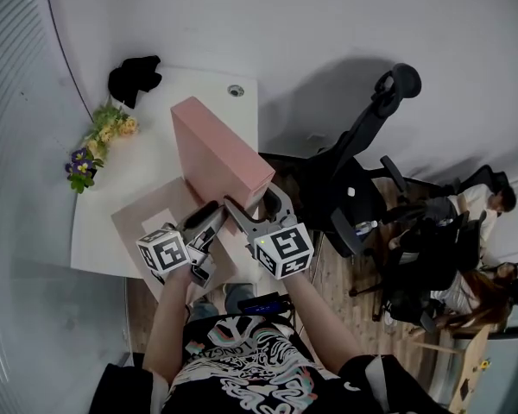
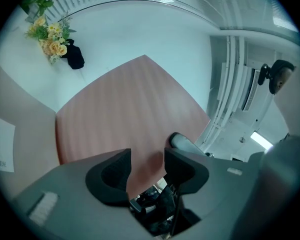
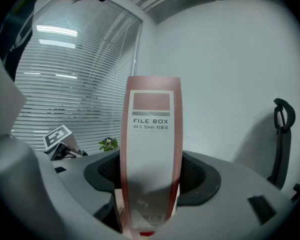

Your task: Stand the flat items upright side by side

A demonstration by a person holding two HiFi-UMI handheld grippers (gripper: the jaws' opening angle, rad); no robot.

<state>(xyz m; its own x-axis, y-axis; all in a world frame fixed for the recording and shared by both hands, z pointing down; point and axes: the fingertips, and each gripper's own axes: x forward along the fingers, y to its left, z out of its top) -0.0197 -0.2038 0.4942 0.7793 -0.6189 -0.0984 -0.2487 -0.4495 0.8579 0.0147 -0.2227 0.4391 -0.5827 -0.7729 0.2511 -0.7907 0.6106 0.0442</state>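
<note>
A pink file box (image 1: 217, 149) stands upright on the white table (image 1: 112, 240). Its labelled spine (image 3: 150, 134) faces me in the right gripper view. My right gripper (image 1: 252, 207) straddles that near end, and both pads of the right gripper (image 3: 151, 181) lie against the box's sides. A second pink file box (image 1: 151, 218) lies flat at the table's front, under my left gripper (image 1: 209, 218). The left gripper (image 2: 147, 166) points at the upright box's broad face (image 2: 130, 109) with its jaws partly apart; the pink seen in the gap looks like that face beyond them.
A bunch of flowers (image 1: 99, 141) and a black object (image 1: 134, 78) sit at the table's far left. An office chair (image 1: 363, 162) stands right of the table, with seated people further right. The flat box (image 2: 20, 129) fills the left of the left gripper view.
</note>
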